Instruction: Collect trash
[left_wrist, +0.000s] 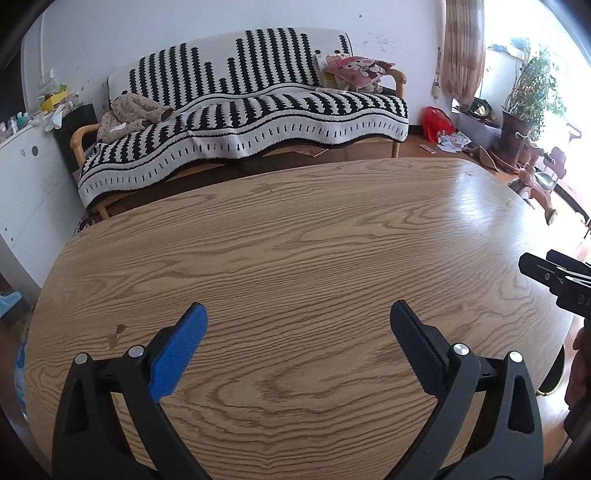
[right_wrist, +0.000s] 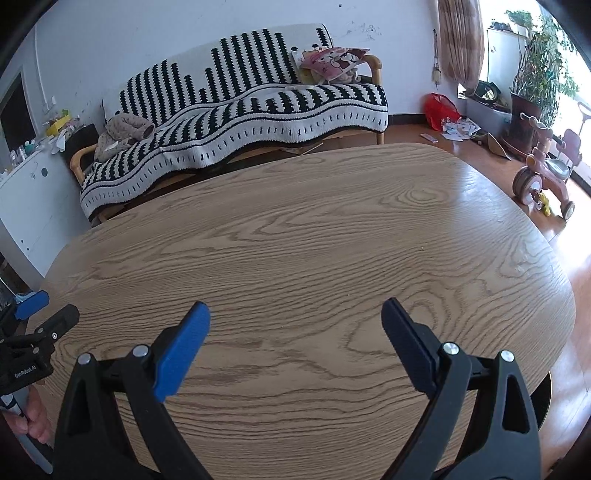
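Trash showed only as scattered paper scraps (right_wrist: 460, 129) on the floor at the far right, just beside a red bag (right_wrist: 439, 107) against the wall and well apart from both grippers; whether they were the task's litter could not be told. Nearer, the wooden surface (right_wrist: 314, 240) lay beneath both tools; the right gripper (right_wrist: 295, 321) hovered over its near edge with jaws spread wide and nothing between them; the left gripper (left_wrist: 299, 319) hovered likewise at the near left, fully spread and empty; each tool's tip peeked into the other's view at the side. A hand (right_wrist: 35, 417) gripped the left tool's handle at the near left. Beyond the surface's far edge stood a sofa (left_wrist: 258, 122) under a black-and-white striped cover, a pink cushion (left_wrist: 358, 72) at its right end and crumpled clothing (left_wrist: 133, 114) at its left; a pink tricycle (right_wrist: 543, 173) and a potted plant (right_wrist: 535, 85) stood by the bright window at the far right.
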